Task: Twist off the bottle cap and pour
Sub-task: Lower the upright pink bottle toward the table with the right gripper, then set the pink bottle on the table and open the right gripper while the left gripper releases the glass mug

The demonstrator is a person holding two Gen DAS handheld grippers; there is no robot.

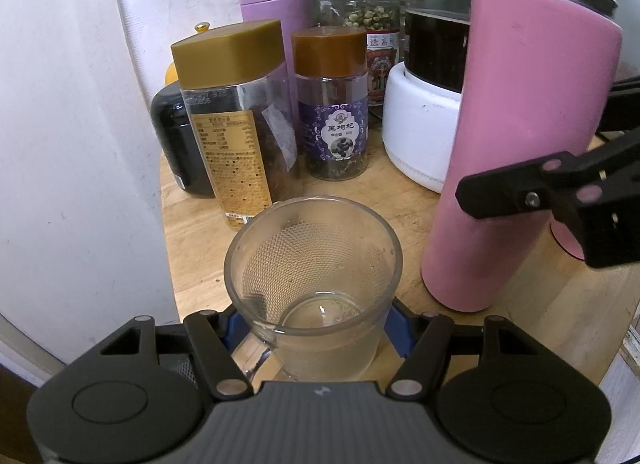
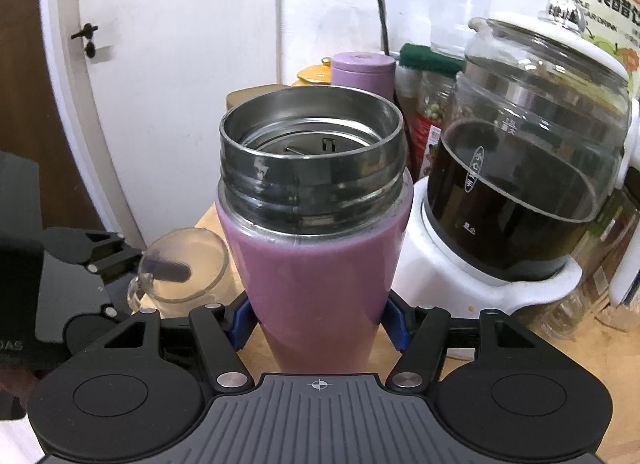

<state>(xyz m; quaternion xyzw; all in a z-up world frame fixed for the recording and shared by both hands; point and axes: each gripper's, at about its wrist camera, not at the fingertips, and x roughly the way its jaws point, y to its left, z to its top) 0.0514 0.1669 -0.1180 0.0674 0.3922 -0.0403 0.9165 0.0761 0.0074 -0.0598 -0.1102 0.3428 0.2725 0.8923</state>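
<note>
1. Currently the left gripper (image 1: 316, 328) has its blue-padded fingers (image 1: 402, 330) closed against both sides of a clear glass cup (image 1: 314, 284). Cup is upright; handle points back toward the gripper body; a little pale liquid sits in the bottom.
2. Right gripper (image 2: 320, 324) has its blue pads (image 2: 240, 322) pressed on either side of the pink bottle (image 2: 316, 276), low on the body. Bottle stands upright with its base on the wooden tabletop (image 2: 560, 352).
3. Bottle's cap is off: bare threaded steel neck (image 2: 312, 192) and open mouth face up; a metal insert shows inside.
4. Seen from the left wrist, the pink bottle (image 1: 520, 144) stands just ahead and right of the fingers, near the cup; whether they touch, I cannot tell. Right gripper's black linkage (image 1: 560, 200) reaches in at the bottle's right side.
5. Seen from the right wrist, the cup (image 2: 184, 268) and left gripper (image 2: 100, 256) sit left of the fingers.
6. Beyond the left fingers: gold-lidded jar (image 1: 236, 124), brown-lidded jar with purple label (image 1: 334, 104), a black jar (image 1: 180, 144) at far left, and a lilac tin (image 1: 276, 4) behind.
7. Right of the right fingers: glass kettle of dark liquid (image 2: 520, 184) on a white base (image 2: 460, 276).
</note>
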